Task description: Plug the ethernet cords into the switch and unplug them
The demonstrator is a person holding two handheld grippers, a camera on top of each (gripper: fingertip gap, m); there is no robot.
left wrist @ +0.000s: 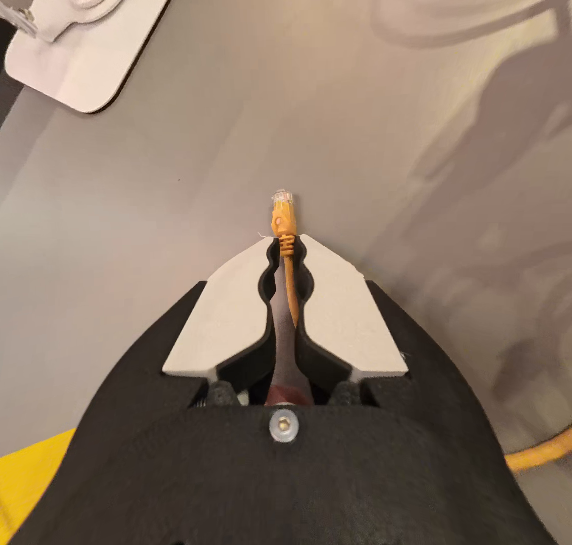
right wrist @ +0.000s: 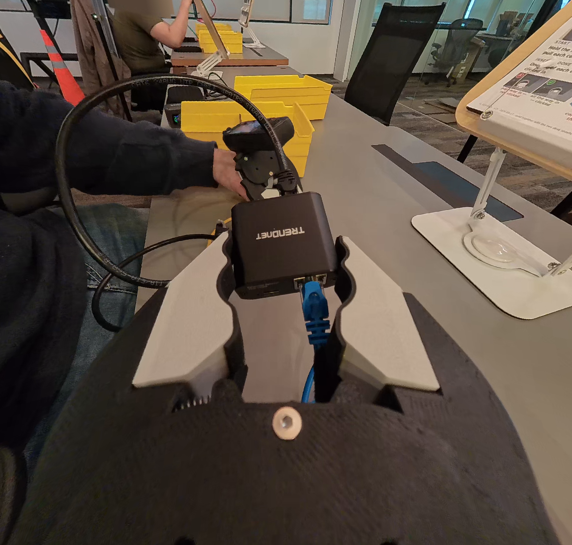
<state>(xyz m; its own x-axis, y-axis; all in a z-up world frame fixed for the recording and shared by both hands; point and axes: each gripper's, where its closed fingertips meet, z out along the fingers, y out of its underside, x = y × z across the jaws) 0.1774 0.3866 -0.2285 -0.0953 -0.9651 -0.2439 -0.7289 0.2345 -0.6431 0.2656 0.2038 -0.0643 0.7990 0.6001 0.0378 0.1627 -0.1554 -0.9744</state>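
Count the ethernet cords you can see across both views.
3. An orange cord pinched in the left gripper; a blue cord plugged into the near side of the switch; a black cord looping to its far side. A thinner black lead may be a fourth.

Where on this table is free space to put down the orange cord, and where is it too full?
The widest bare patch is the grey table between the switch and the white stand base; more lies toward the dark strip. Left of the switch it is crowded: black cord loops, the left gripper, yellow bins.
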